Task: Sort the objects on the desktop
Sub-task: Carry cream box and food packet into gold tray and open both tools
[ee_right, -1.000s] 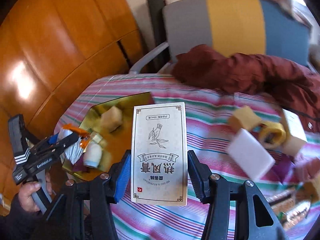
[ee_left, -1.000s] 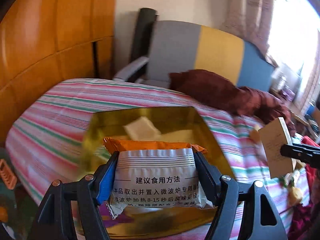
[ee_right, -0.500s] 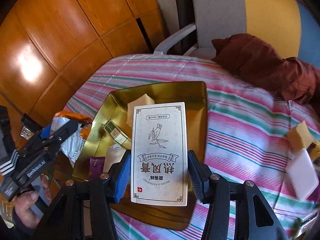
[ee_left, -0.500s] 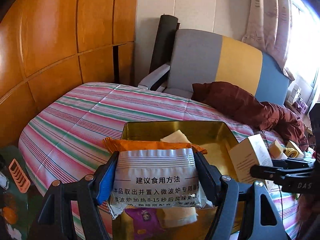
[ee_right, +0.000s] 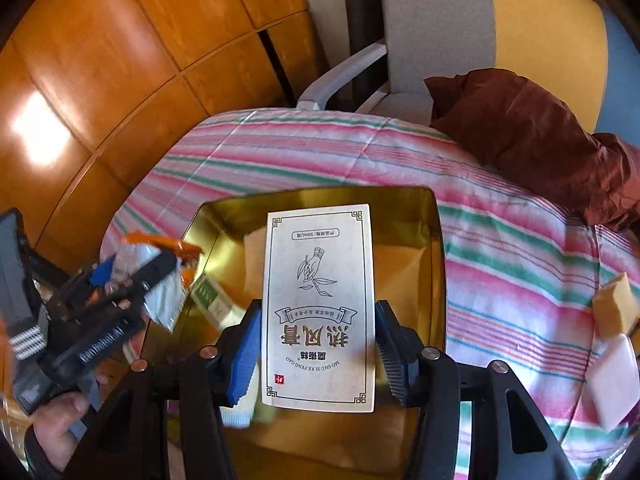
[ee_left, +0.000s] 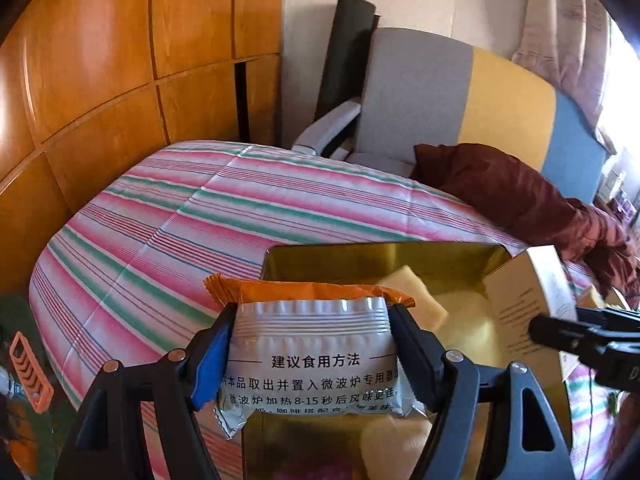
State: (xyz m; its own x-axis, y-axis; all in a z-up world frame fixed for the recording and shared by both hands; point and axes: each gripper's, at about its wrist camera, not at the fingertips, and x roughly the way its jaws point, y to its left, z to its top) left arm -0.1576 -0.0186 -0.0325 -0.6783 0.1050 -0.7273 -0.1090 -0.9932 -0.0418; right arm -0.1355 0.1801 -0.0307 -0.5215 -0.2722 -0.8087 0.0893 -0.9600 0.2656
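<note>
My left gripper (ee_left: 310,356) is shut on a silver and orange snack packet (ee_left: 312,356), held above the near left edge of the gold tray (ee_left: 340,258). My right gripper (ee_right: 318,344) is shut on a tall white box with Chinese print (ee_right: 320,300), held over the middle of the gold tray (ee_right: 434,240). The tray holds a yellow sponge block (ee_left: 412,294), a small green and white box (ee_right: 214,300) and other small packets partly hidden by the grippers. The left gripper and its packet (ee_right: 160,280) show at the tray's left in the right wrist view.
The tray lies on a striped pink, green and white cloth (ee_left: 192,216). A dark red jacket (ee_right: 532,140) lies at the far right, in front of a grey, yellow and blue chair (ee_right: 460,32). A yellow sponge (ee_right: 616,308) and a white block (ee_right: 612,380) lie right of the tray. Wooden panels stand left.
Both grippers have moved left towards the tray with their loads. The white box now hangs over the tray's middle, and the snack packet is at its near left edge.
</note>
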